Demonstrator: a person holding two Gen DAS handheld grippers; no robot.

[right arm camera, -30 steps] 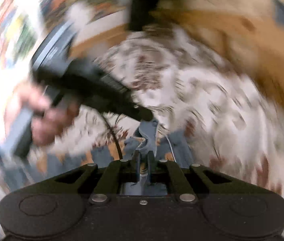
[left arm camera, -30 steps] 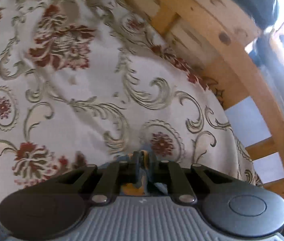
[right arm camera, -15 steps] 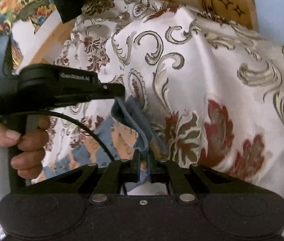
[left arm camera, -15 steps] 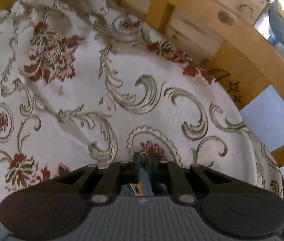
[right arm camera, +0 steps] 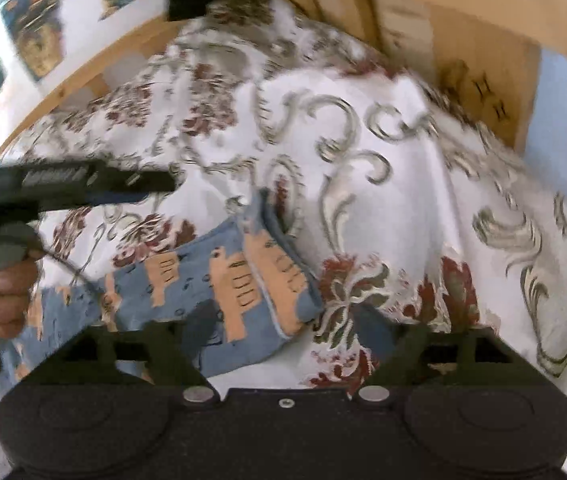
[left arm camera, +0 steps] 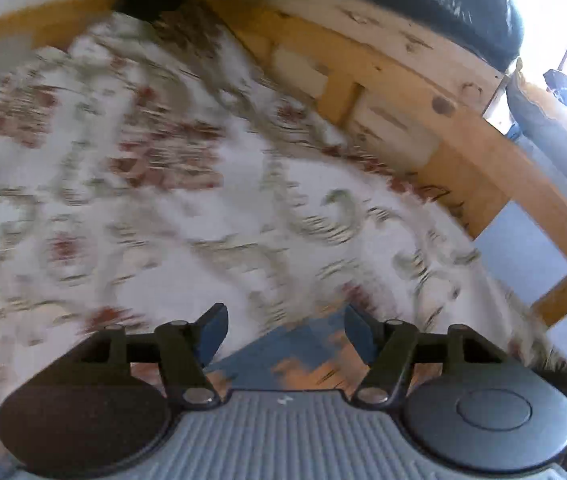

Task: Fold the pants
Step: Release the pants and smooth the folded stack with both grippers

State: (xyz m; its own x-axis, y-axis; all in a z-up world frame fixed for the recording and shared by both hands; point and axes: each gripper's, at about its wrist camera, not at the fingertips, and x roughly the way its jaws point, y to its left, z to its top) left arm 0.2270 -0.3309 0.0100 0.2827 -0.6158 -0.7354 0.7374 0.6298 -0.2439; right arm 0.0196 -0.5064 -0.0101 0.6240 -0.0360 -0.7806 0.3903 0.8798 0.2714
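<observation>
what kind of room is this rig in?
Probably a home bedroom: a floral bedspread over what looks like a mattress, set in a pine wooden frame with slats, and small blue patterned pants lying on it. Not a lab bench.

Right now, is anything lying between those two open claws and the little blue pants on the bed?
Nothing visible. The pants lie on the patterned bedspread, directly below the open right gripper and open left gripper, with only bare cloth around them.
</observation>
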